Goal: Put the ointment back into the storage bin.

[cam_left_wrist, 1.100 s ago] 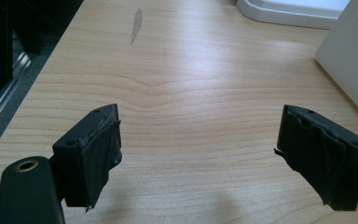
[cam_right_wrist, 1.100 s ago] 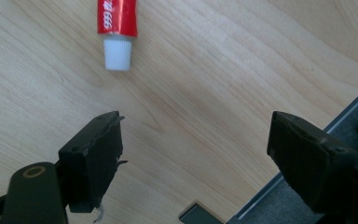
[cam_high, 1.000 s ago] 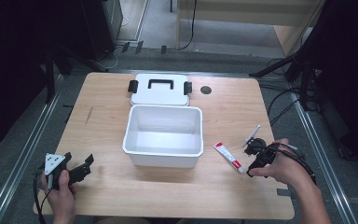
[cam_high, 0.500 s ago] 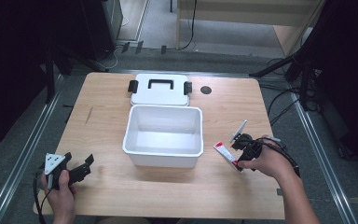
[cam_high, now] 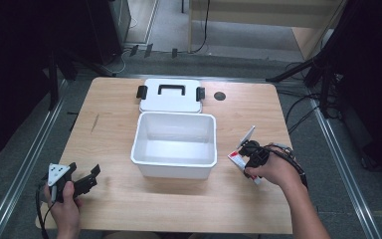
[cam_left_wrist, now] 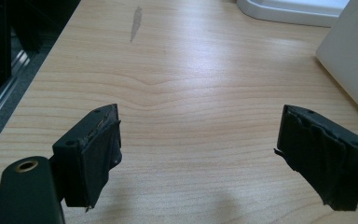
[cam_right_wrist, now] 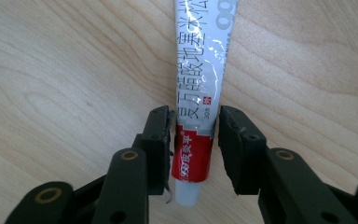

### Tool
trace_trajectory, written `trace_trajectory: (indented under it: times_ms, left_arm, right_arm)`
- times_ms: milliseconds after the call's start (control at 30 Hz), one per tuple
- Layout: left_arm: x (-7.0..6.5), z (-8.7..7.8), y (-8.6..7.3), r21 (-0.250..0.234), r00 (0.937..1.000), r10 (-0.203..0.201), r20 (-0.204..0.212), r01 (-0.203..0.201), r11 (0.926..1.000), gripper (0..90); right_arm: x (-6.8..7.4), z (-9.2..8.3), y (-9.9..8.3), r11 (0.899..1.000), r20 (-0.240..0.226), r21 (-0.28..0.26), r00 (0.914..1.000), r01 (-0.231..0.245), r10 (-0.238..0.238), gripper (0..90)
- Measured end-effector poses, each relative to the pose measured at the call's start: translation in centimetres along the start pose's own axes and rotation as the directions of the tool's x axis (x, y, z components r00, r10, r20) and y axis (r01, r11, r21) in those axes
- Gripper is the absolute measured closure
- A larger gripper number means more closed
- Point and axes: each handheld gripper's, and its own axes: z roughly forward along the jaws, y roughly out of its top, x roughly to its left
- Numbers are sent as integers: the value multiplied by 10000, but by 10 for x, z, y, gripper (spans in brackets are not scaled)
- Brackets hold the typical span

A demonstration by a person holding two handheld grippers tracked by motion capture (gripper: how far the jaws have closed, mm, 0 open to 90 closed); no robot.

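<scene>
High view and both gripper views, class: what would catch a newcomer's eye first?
The open white plastic bin stands mid-table, its black-handled white lid lying behind it. Right of the bin, the right gripper has its jaws around a red-and-silver tube. The left gripper rests open at the near-left corner.

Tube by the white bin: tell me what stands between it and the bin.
Nothing visible does. The tube lies on the table between the right hand-held gripper's just-closing jaws, right beside the open white bin, with bare wood between them.
</scene>
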Motion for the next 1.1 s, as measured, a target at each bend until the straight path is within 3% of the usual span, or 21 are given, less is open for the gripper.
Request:
trace_trajectory:
  times_ms: [533,733,1100]
  left_arm:
    - [0,0,0,-32,10000,-14,0,14,10000,142]
    - [0,0,0,-46,10000,0,-19,0,10000,142]
    - [0,0,0,-44,10000,6,-23,-6,10000,142]
  right_arm:
    - [4,5,8,9997,-39,-64,9997,-223,223,721]
    - [-2,-11,7,9966,-456,-322,9961,-764,749,722]
    - [-8,-45,9,9925,-780,-650,9921,-1037,986,722]
